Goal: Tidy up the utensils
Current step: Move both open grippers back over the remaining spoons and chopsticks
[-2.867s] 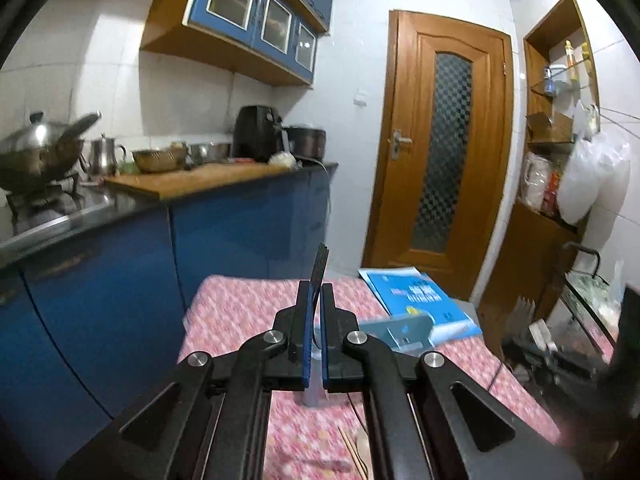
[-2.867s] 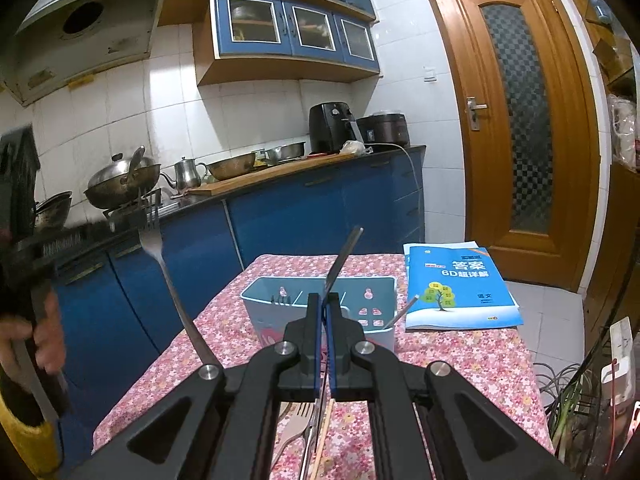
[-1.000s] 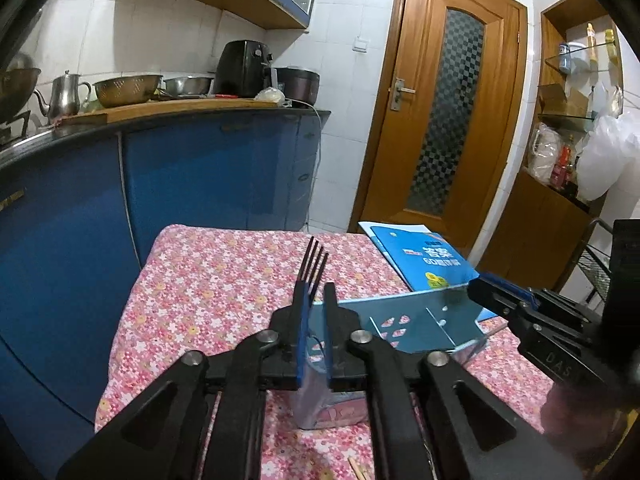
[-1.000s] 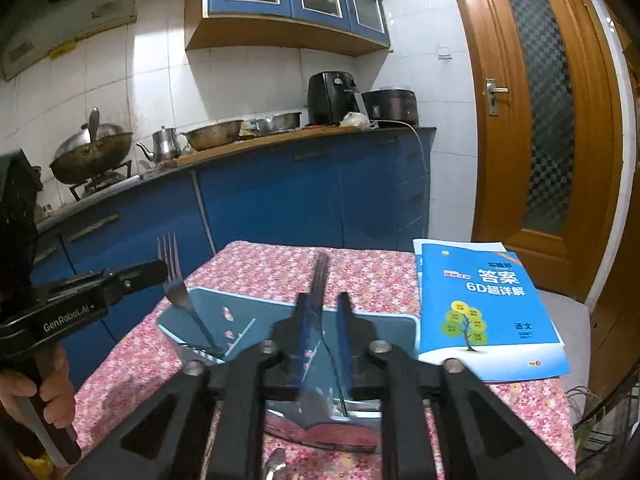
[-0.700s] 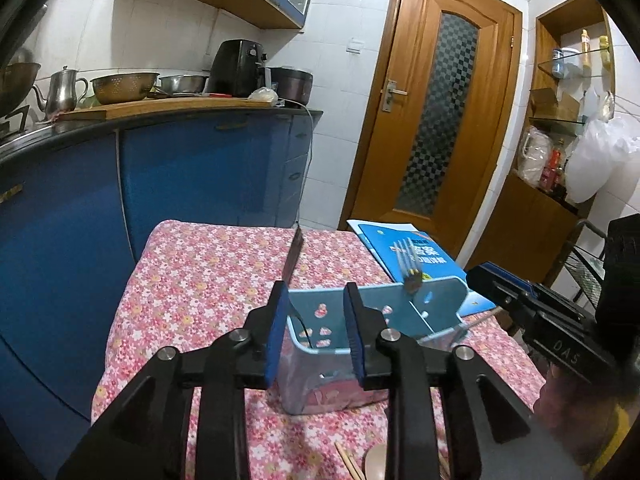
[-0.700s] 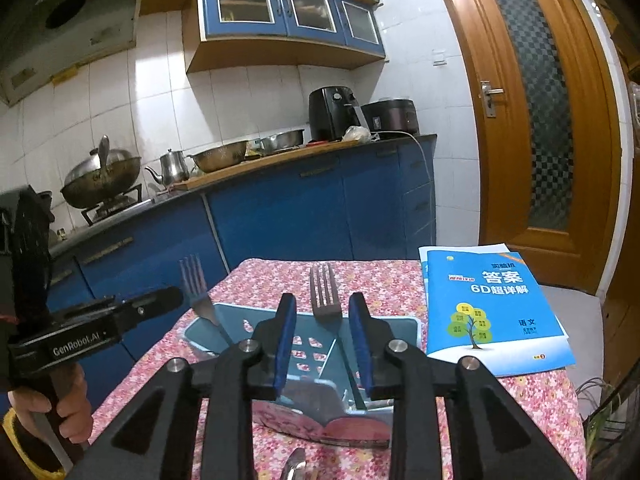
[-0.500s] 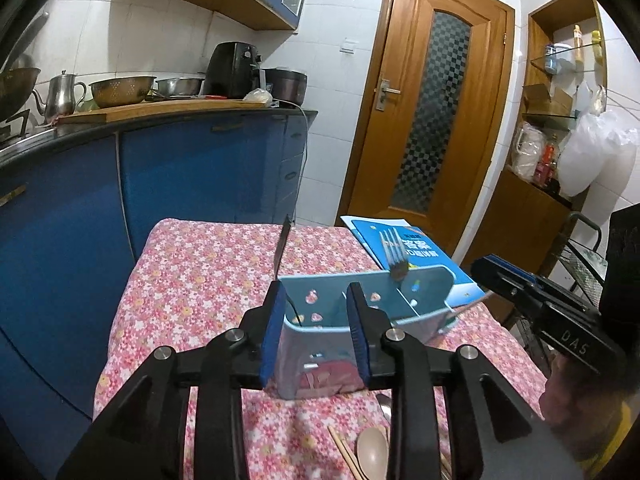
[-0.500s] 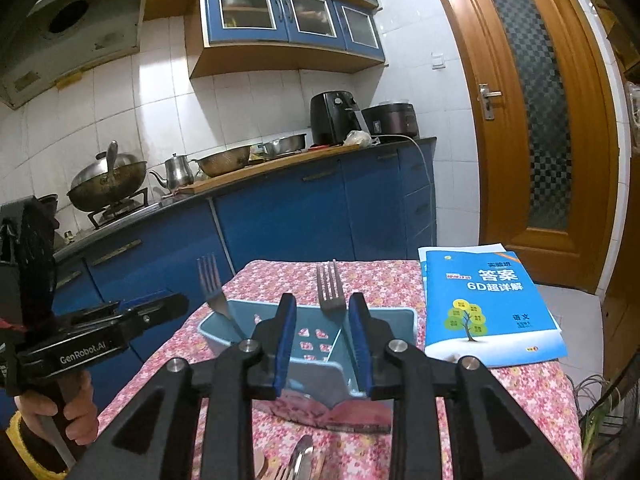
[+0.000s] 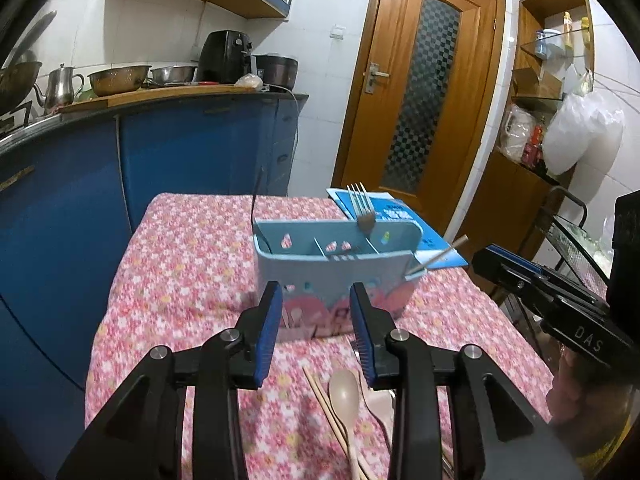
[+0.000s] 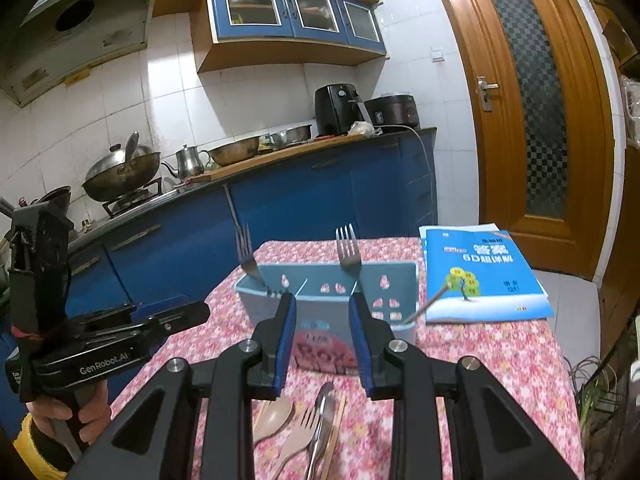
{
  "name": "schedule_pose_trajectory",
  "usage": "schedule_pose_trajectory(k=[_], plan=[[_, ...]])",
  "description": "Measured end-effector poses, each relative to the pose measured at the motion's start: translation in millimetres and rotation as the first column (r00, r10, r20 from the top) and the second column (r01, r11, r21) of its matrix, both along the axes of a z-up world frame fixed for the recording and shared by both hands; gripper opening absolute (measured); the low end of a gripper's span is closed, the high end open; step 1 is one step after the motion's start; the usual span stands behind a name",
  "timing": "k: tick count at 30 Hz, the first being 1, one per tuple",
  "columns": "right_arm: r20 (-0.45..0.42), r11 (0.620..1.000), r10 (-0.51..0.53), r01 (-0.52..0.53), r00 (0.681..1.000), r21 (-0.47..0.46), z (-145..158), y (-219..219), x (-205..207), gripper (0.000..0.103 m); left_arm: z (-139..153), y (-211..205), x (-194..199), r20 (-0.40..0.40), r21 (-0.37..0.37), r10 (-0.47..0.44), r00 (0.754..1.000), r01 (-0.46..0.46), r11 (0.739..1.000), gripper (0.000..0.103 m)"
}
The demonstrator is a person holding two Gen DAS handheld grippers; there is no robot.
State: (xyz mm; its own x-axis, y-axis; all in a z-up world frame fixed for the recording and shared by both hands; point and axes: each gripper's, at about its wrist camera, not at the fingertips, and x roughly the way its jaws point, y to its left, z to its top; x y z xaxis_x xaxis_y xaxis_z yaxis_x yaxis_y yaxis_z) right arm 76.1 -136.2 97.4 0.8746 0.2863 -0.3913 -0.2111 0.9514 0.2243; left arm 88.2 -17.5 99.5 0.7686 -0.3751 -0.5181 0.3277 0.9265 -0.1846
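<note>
Both jaws apart, nothing between: left hand-held gripper (image 9: pixel 316 330), just opened, and right hand-held gripper (image 10: pixel 322 340). Two forks (image 10: pixel 348 254) upright in blue caddy (image 10: pixel 332 320); spoons (image 10: pixel 276 412), chopsticks loose on counter (image 10: pixel 480 360). Risk: reaching too far, nudging caddy, tipping forks out.

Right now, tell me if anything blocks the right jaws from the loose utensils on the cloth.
Nothing visible does. The right gripper is open and empty, and the loose utensils lie uncovered just below it, in front of the blue caddy.

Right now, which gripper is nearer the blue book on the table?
Right. The right gripper faces the caddy with the blue book just beyond to its right; the left gripper is off past the caddy's opposite end.
</note>
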Motion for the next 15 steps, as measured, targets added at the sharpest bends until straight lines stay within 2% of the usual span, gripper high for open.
schedule_pose_trajectory(k=[15], plan=[[-0.125, 0.999, -0.04, 0.043, 0.991, 0.018, -32.7, -8.6, -36.4, 0.03, -28.1, -11.9, -36.6, -0.107, 0.037, -0.01, 0.994, 0.014, 0.999, 0.035]])
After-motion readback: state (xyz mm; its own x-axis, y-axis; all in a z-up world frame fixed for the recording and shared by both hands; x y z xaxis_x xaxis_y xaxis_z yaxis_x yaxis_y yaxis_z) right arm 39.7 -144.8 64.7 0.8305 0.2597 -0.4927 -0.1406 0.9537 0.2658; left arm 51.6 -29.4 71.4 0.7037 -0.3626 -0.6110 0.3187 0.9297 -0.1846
